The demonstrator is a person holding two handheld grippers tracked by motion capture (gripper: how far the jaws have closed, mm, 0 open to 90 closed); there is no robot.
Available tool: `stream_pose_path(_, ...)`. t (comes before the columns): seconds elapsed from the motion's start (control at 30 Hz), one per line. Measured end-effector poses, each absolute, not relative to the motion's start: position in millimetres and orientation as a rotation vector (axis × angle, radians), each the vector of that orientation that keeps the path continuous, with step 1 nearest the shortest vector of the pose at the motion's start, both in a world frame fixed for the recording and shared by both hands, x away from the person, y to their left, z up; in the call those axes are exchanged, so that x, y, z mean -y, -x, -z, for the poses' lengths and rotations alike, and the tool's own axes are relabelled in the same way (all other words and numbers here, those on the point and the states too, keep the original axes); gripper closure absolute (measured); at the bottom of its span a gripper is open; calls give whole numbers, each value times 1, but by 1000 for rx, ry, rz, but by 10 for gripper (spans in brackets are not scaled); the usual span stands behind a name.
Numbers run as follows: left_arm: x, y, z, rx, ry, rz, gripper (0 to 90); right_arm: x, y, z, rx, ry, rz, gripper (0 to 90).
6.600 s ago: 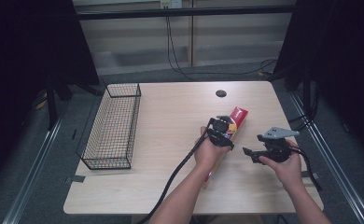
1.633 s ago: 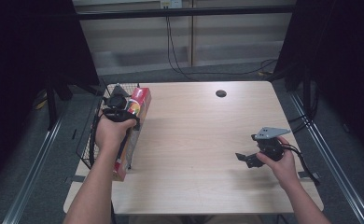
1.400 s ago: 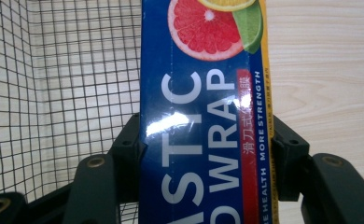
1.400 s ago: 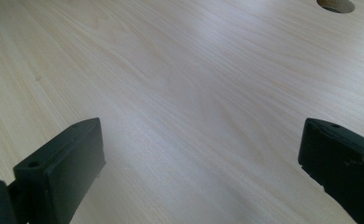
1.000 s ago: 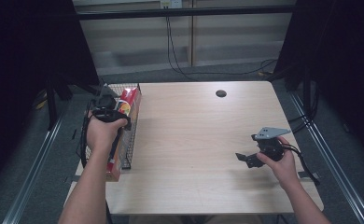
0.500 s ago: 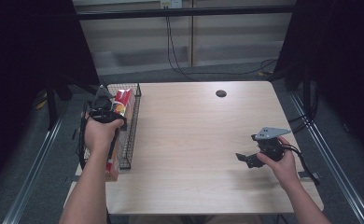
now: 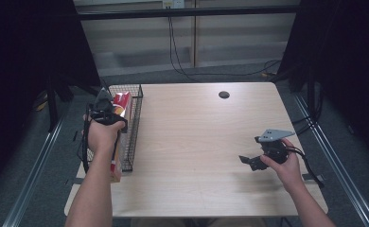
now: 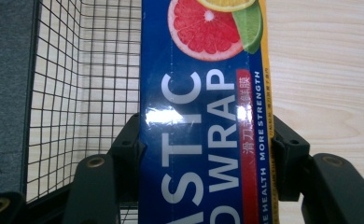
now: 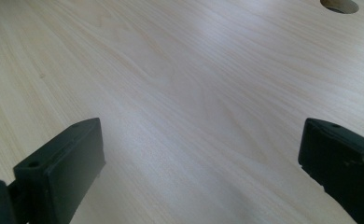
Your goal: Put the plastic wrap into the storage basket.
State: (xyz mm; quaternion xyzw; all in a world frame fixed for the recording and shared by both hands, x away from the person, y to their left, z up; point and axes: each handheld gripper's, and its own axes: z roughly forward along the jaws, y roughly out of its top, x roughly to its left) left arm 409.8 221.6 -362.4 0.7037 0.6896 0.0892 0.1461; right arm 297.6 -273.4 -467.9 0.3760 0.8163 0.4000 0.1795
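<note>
My left gripper (image 8: 203, 154) is clamped on the plastic wrap box (image 8: 203, 116): in the left gripper view both black jaws press flat against the long sides of the blue carton, one on each side, with no gap showing between pad and cardboard. The box runs lengthwise away from the jaws, its grapefruit and lime print at the far end.

From the high view I see the left gripper (image 7: 108, 109) held at the left edge of the table (image 7: 197, 142), over the wire basket (image 7: 131, 123). The red end of the box (image 7: 122, 100) sticks out past the gripper above the basket's far end, and its other end shows below my forearm near the basket's near corner. In the left gripper view the basket's mesh lies under and to the left of the box; I cannot tell whether the carton touches the wire.

My right gripper (image 9: 199, 172) stands wide open with nothing between its jaws, just bare wood below. In the high view it (image 7: 253, 160) sits low over the right side of the table, well apart from the box.
</note>
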Motion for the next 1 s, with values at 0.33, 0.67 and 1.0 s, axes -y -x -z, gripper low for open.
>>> stream_pose_path(0.33,-219,-416,369,-1999,-2004,-248,425,273,-298,469,-2314,-1063,-1120,0)
stream_pose_path(0.67,-218,-420,375,-2001,-2022,-242,425,272,-298,469,-2323,-1062,-1124,0)
stream_pose_path(1.0,-219,-423,381,-2015,-2025,-240,424,271,-301,470,-2317,-1068,-1140,0)
